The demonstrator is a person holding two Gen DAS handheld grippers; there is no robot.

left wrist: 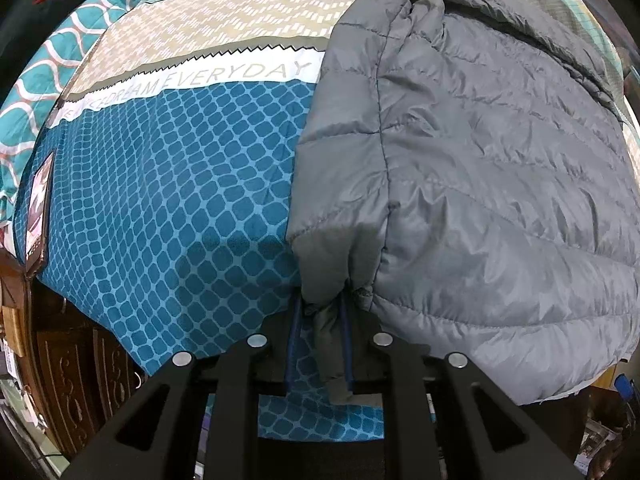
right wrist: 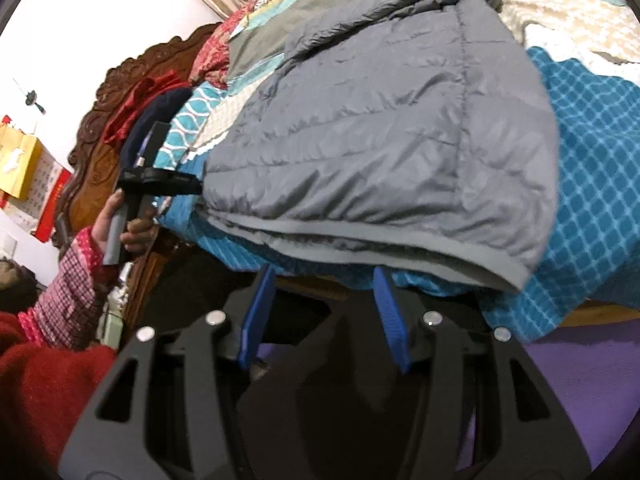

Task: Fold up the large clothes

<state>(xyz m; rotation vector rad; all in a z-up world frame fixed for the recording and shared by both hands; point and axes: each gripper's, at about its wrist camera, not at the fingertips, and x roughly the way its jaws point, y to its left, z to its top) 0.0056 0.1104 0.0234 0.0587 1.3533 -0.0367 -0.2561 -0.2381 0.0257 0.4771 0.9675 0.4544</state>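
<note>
now | my left gripper point(left wrist: 318, 312) pinches jacket point(left wrist: 480, 200) corner at 6 o'clock | right gripper point(right wrist: 324, 280) half-open, empty | grab hem point(right wrist: 360, 240) squarely, lift evenly

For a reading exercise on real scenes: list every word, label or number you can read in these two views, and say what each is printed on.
"EVERYDAY": on the white band of the bedsheet, clear.
"...DREAM": just before it on the same band; the letters ahead of it are too distorted to read.
Red wall calendar: print too small and blurred to read.
Yellow bag: markings unreadable.
Grey jacket: no text visible.
</note>
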